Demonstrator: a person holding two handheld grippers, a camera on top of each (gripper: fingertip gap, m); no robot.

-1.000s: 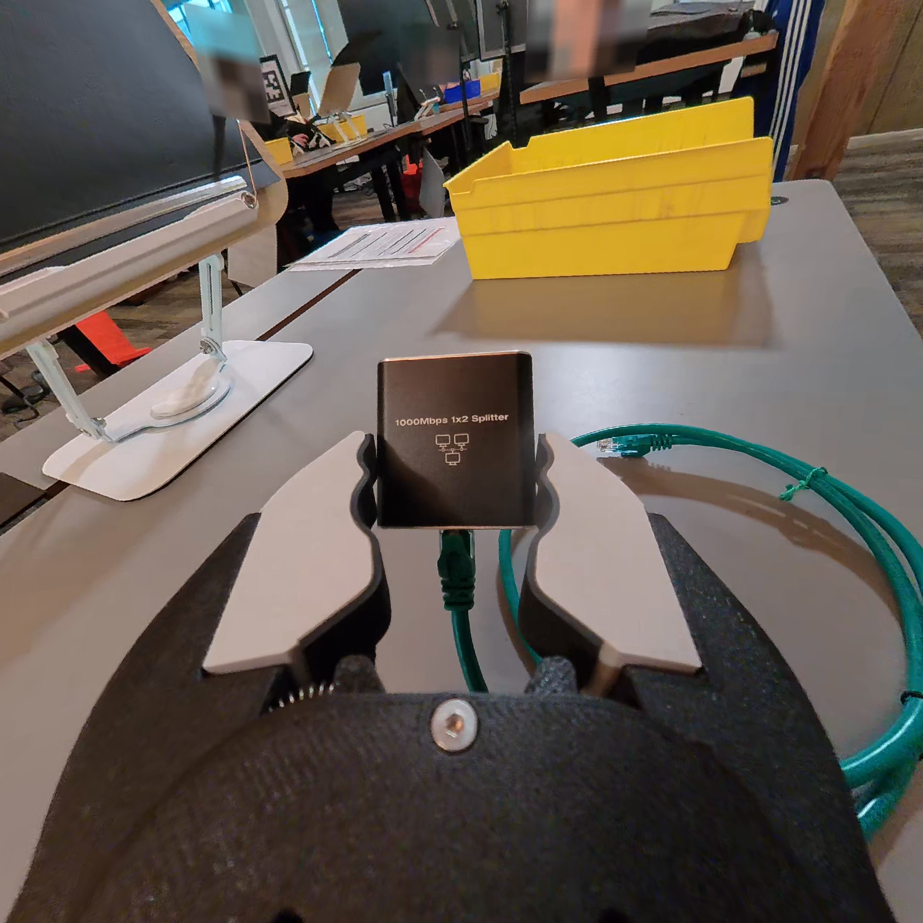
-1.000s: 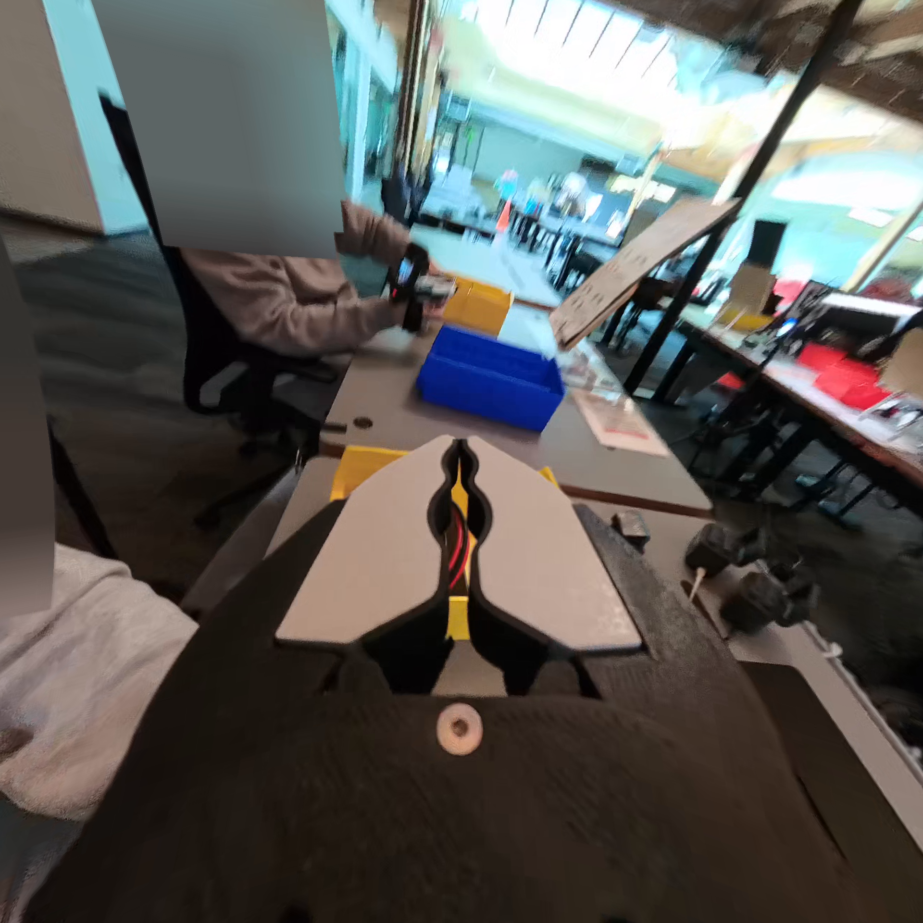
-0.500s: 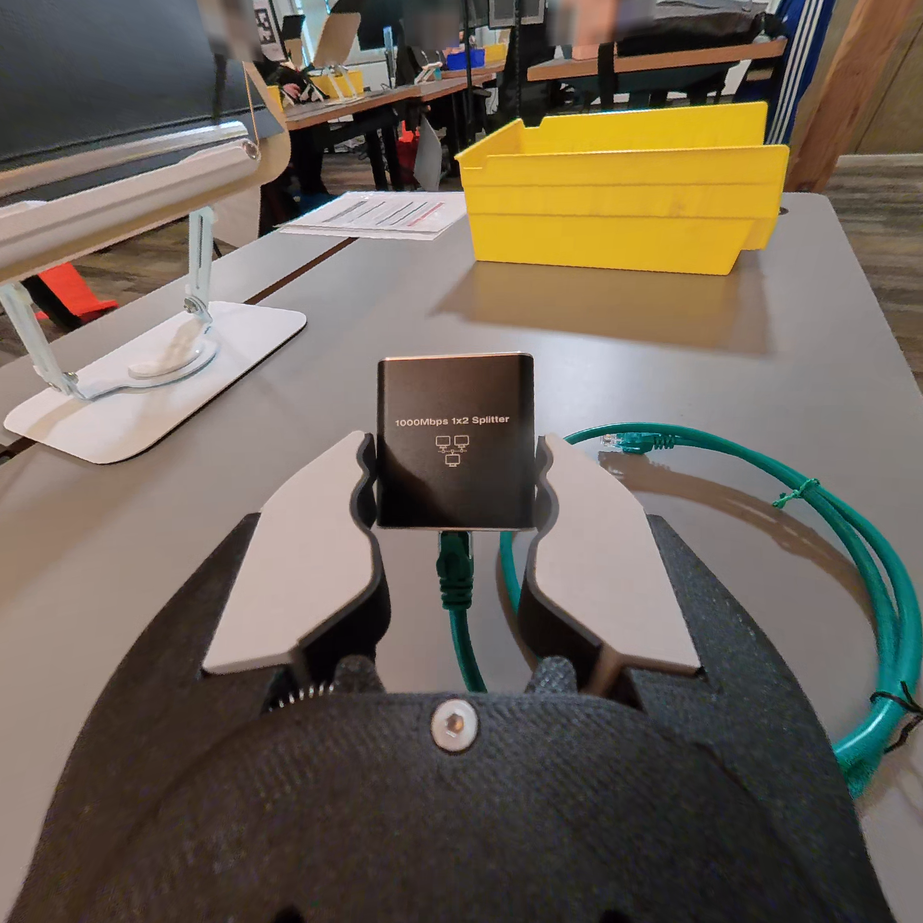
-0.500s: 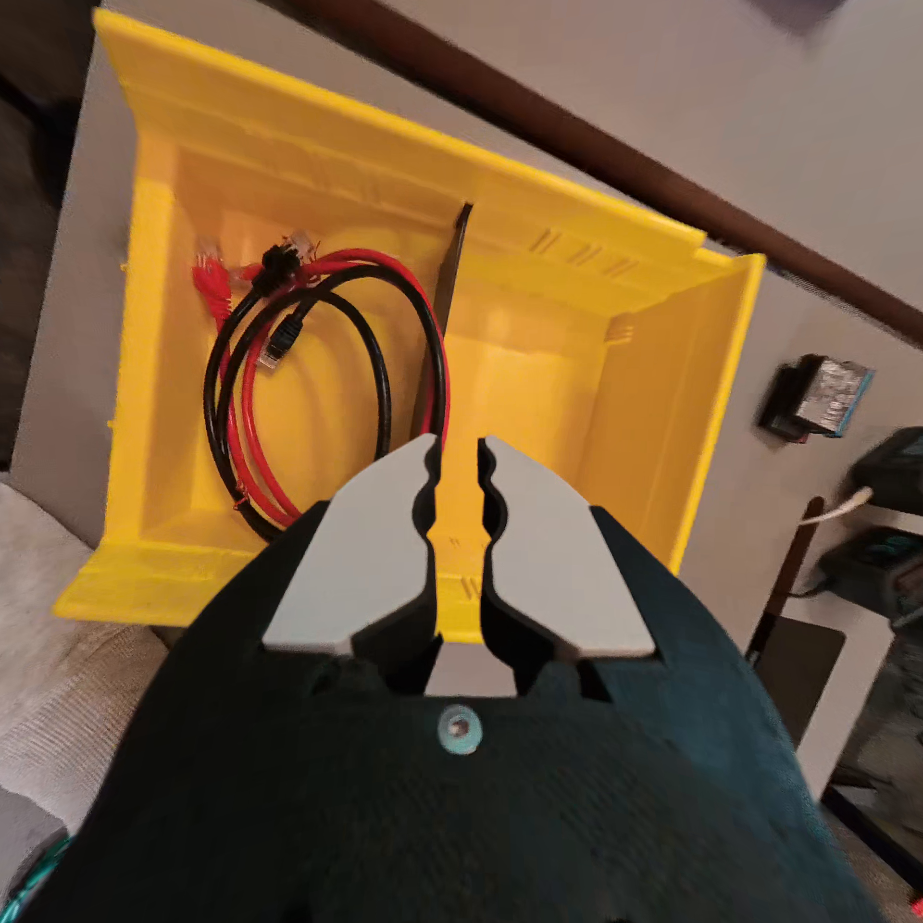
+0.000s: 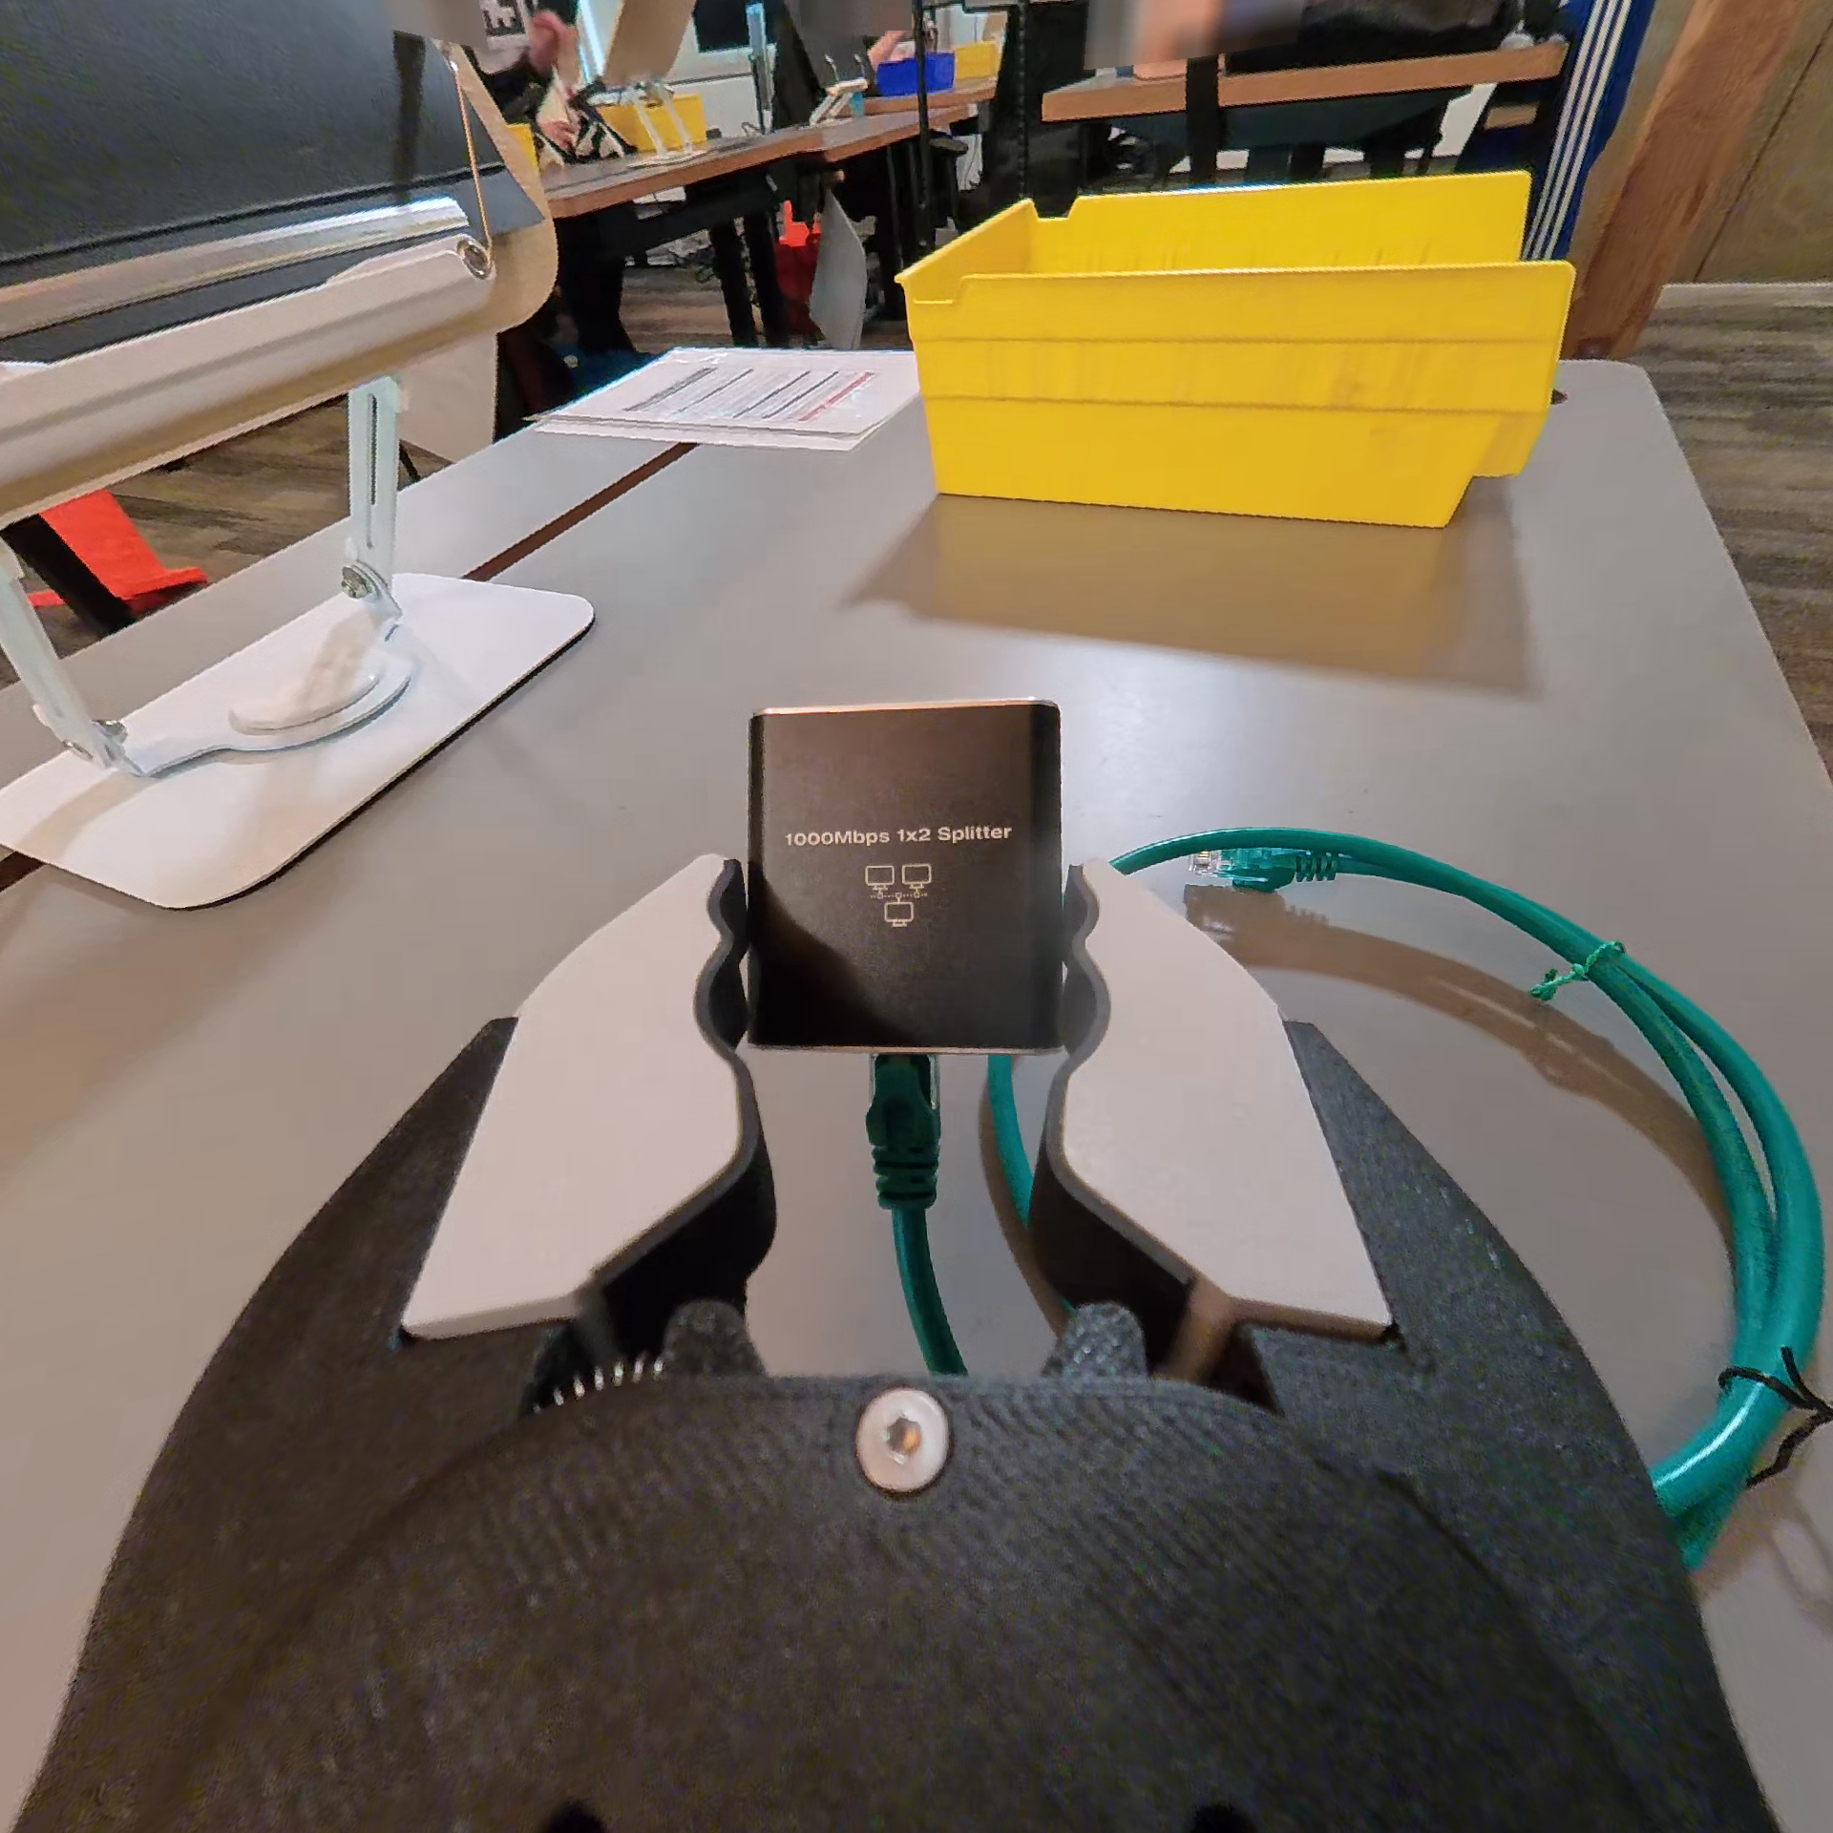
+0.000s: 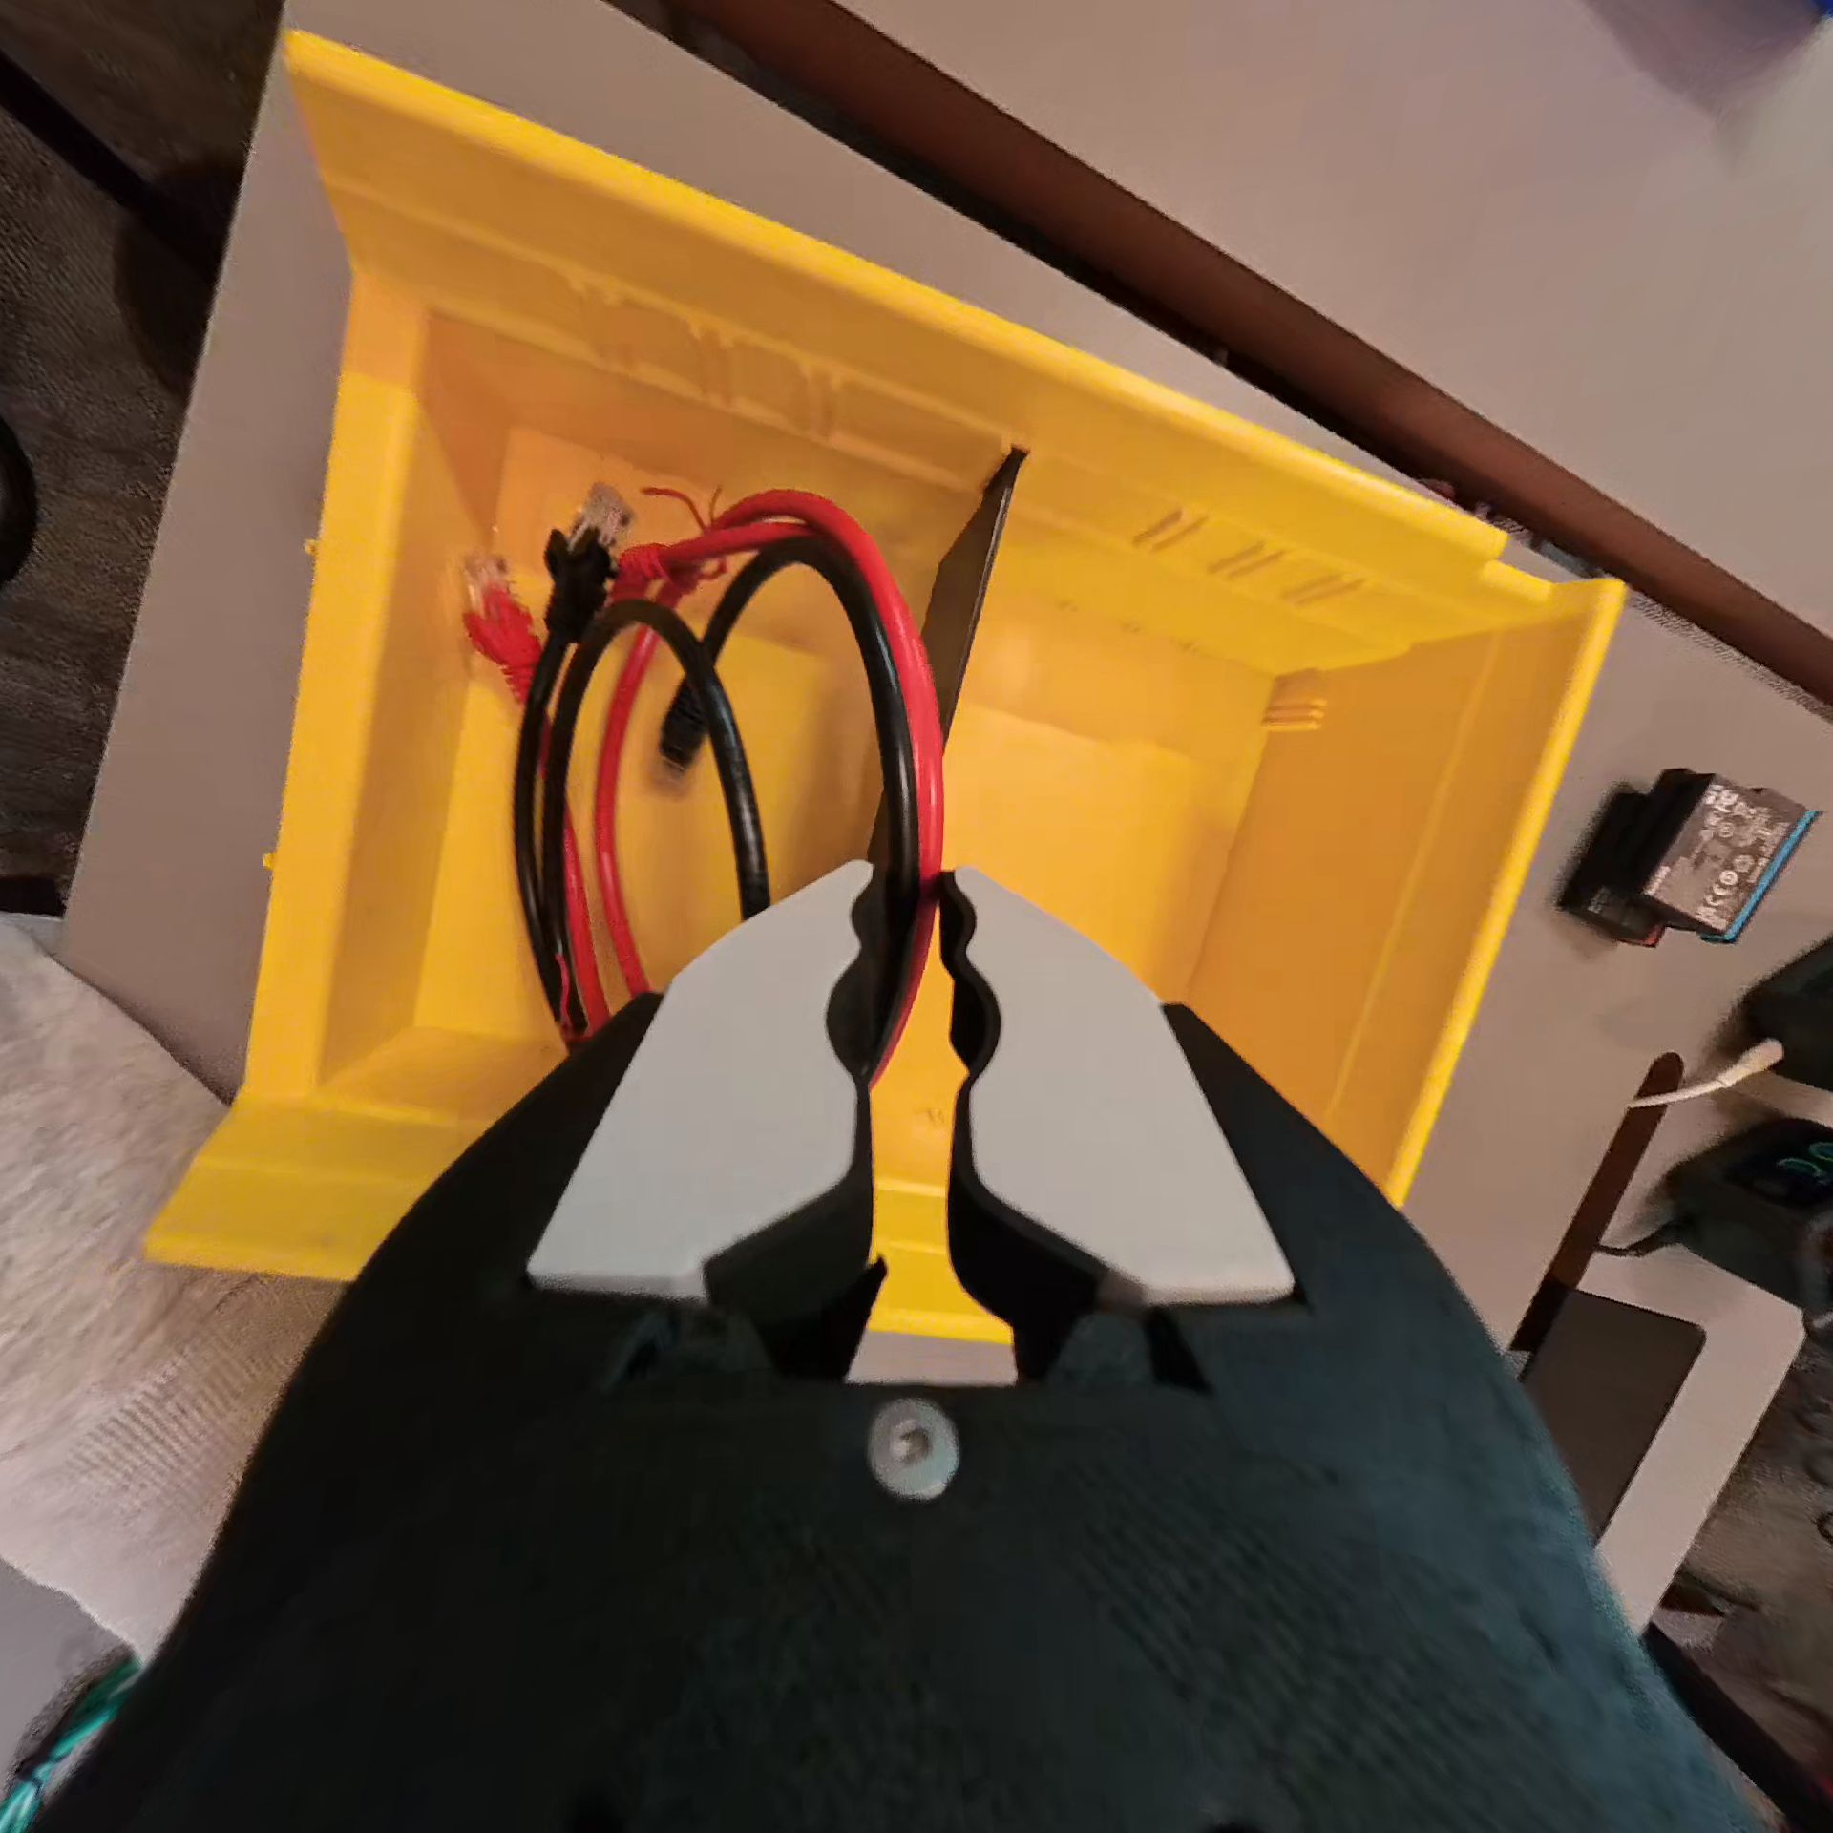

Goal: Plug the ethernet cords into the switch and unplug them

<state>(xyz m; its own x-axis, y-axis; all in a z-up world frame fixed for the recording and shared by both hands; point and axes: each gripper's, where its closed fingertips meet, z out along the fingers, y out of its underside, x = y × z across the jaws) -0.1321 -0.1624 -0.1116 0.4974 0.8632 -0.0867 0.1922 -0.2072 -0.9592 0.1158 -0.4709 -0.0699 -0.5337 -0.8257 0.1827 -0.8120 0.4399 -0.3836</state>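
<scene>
My left gripper [image 5: 905,893] is shut on the sides of the black switch box [image 5: 903,883] and holds it just above the grey table [image 5: 1289,754]. A green ethernet cord [image 5: 901,1131] is plugged into the box's near end. The cord coils on the right [image 5: 1706,1141], and its free plug [image 5: 1252,868] lies on the table. My right gripper [image 6: 908,878] points down into a yellow bin [image 6: 1389,893], jaws a narrow gap apart. A black cord [image 6: 739,774] and a red cord [image 6: 620,754] lie coiled in the bin's left compartment. Their loop shows in the gap between my fingertips.
The yellow bin [image 5: 1230,367] stands at the table's far end, with a paper sheet [image 5: 734,397] to its left. A white laptop stand [image 5: 298,714] is at the left. A black divider [image 6: 967,635] splits the bin. A black battery pack [image 6: 1686,853] lies to its right.
My right gripper swung down from a level view to look into the bin, opened a little, then moved closer to the cord loop. My left gripper kept hold of the box and shifted slightly.
</scene>
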